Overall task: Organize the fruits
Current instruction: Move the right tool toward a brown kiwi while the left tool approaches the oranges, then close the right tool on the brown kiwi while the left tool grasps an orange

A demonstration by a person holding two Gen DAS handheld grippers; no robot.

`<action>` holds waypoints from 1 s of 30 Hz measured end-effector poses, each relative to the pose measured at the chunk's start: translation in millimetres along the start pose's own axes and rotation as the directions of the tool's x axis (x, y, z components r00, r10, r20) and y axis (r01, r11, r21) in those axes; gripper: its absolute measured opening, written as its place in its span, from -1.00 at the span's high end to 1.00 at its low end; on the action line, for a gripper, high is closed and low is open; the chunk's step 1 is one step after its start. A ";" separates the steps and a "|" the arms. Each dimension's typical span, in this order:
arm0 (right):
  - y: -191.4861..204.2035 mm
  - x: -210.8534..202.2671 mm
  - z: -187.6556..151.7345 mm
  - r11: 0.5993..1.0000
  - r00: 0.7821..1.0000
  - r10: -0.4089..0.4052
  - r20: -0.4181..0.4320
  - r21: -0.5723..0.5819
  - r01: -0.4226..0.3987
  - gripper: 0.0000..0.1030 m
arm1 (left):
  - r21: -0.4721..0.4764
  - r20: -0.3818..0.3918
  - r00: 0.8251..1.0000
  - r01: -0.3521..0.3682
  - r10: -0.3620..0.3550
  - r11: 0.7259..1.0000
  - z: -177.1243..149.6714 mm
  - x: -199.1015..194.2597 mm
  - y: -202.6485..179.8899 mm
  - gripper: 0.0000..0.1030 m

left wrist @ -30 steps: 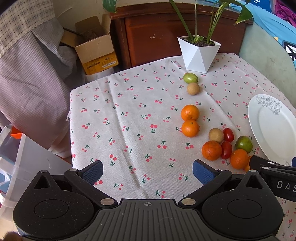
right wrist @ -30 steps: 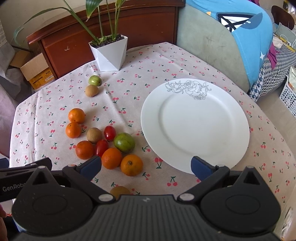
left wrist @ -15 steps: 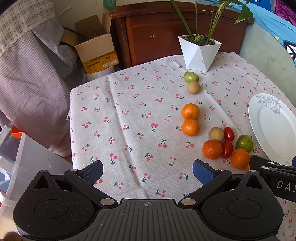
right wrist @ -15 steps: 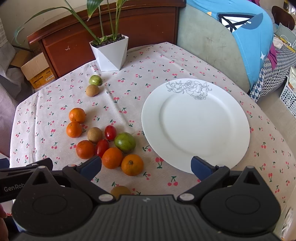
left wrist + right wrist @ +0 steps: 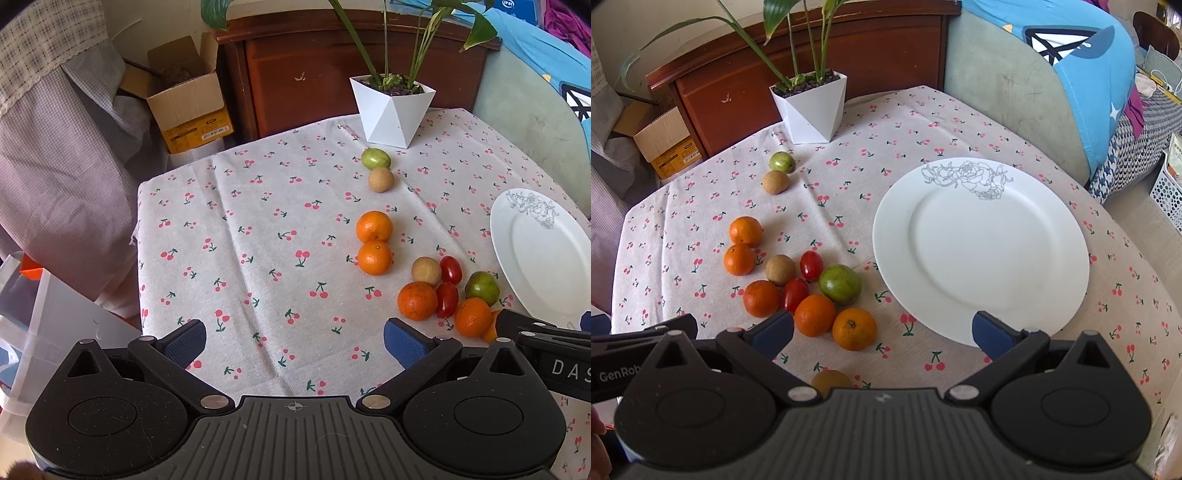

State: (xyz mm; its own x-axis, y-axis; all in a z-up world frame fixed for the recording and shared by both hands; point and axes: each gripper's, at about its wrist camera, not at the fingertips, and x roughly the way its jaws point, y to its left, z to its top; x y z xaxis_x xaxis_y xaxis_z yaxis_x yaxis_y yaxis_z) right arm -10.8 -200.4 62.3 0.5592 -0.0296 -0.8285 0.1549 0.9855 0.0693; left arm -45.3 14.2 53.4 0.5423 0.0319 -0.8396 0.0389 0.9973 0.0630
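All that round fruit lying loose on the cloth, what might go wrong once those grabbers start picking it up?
The cluster beside the plate is packed tight: reaching for the green fruit could nudge a cherry tomato or an orange and send it rolling. A small brown fruit lies almost hidden under the open right gripper, so it might be bumped unseen. The tomatoes may bruise if squeezed hard.

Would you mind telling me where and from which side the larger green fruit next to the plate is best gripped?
Grip the larger green fruit across its round middle, coming down from above. A red tomato and an orange crowd its left and near sides, and the plate lies close on its right, so a low side approach looks cramped. The right gripper, open and empty, is nearest.
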 end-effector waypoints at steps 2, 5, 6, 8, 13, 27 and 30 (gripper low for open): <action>-2.1 -0.9 -0.1 1.000 1.000 0.005 0.005 -0.002 -0.005 -0.98 | 0.002 -0.003 1.000 0.011 -0.011 1.000 0.4 0.1 -0.9 -0.99; -7.2 -2.9 -0.7 1.000 1.000 0.018 0.017 -0.011 -0.017 -0.97 | -0.003 -0.006 1.000 0.019 -0.019 1.000 0.5 0.9 -1.0 -1.00; -10.4 -3.9 -1.4 1.000 0.999 0.024 0.022 -0.009 -0.024 -0.97 | -0.006 -0.005 1.000 0.018 -0.018 1.000 1.1 1.5 -0.5 -1.00; -18.2 -5.6 -2.6 0.999 0.999 0.041 0.030 0.001 -0.041 -0.97 | -0.017 -0.002 1.000 0.017 -0.017 1.000 2.4 1.8 1.8 -0.99; -41.4 -8.2 -11.8 0.995 0.996 0.080 0.043 0.047 -0.083 -0.95 | -0.062 0.022 1.000 0.023 -0.021 0.998 6.4 0.0 10.1 -0.99; -20.1 1.7 -47.8 0.952 0.952 0.303 -0.054 -0.027 -0.305 -0.25 | -0.029 0.056 0.998 0.043 -0.041 0.999 2.9 4.9 -0.1 -0.91; -17.3 6.0 -50.7 0.951 0.950 0.307 -0.051 -0.035 -0.309 -0.06 | -0.006 0.054 0.997 0.052 -0.051 0.999 0.7 7.1 -3.7 -0.84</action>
State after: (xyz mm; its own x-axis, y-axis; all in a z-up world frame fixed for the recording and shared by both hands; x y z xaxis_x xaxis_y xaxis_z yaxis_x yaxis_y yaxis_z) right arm -51.3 -209.2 27.9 0.5374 0.2827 -0.7945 -0.0534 0.9517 0.3024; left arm -41.0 10.7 47.6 0.5844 -0.0231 -0.8112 0.0618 0.9980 0.0161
